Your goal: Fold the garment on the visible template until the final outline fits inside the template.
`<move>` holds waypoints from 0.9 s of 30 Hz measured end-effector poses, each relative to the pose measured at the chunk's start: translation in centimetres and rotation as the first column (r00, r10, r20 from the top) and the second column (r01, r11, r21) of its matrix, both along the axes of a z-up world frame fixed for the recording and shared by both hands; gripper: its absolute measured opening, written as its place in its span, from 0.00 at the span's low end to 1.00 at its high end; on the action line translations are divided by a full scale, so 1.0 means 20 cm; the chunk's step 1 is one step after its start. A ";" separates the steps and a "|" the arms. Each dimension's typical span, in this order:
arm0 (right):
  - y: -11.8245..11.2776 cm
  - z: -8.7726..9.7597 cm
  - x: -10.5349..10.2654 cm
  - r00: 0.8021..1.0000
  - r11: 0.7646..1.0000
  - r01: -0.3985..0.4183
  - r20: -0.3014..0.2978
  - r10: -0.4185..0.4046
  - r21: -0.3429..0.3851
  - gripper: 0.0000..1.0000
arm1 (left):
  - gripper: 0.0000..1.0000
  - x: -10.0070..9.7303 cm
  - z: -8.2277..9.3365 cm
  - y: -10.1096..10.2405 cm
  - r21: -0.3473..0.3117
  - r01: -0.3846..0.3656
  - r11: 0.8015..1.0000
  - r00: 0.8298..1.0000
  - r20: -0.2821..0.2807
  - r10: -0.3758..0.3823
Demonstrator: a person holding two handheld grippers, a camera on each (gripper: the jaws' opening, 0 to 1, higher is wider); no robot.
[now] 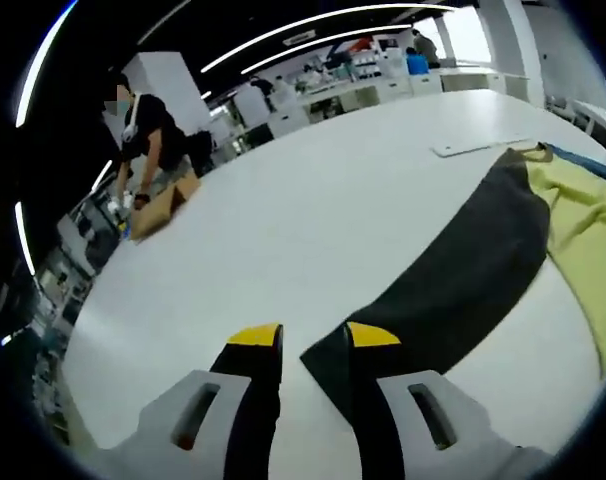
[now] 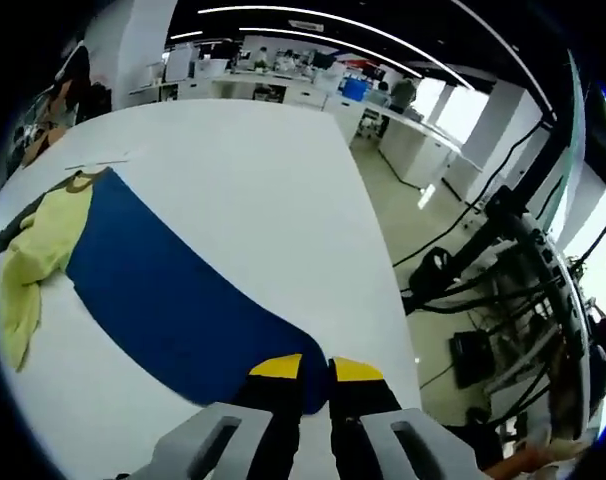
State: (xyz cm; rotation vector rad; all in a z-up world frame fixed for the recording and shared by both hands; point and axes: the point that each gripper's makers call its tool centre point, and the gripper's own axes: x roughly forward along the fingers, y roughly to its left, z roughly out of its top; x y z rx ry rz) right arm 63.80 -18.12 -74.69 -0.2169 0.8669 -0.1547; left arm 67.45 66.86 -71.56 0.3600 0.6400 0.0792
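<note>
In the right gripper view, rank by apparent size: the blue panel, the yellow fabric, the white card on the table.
1. blue panel
2. yellow fabric
3. white card, though it lies farthest from the camera.

White table (image 1: 313, 230) under a dark-and-blue template (image 2: 173, 300), yellow garment (image 1: 593, 225), flat white card (image 1: 473, 147).

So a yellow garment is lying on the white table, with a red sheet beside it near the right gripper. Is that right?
Not quite: the sheet beside the yellow garment is blue, not red, as the right gripper view shows. The rest holds: both lie on the white table, and the right gripper is at the sheet's near edge.
</note>
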 end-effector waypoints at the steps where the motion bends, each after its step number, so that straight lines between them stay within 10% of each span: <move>1: 0.01 0.01 0.00 1.000 1.000 -0.001 0.011 0.001 0.005 0.16 | 0.26 0.00 0.00 -0.02 -0.014 0.009 1.000 1.000 0.005 -0.009; 12: 0.17 0.10 0.03 0.990 0.982 -0.111 0.103 0.096 0.153 0.53 | 0.50 -0.05 0.03 -0.25 -0.107 0.130 0.986 0.991 0.045 -0.126; 27: 0.63 0.16 -0.13 0.937 0.913 -0.349 0.112 0.332 0.213 0.64 | 0.76 -0.21 0.11 -0.50 -0.248 0.230 0.941 0.972 0.108 -0.209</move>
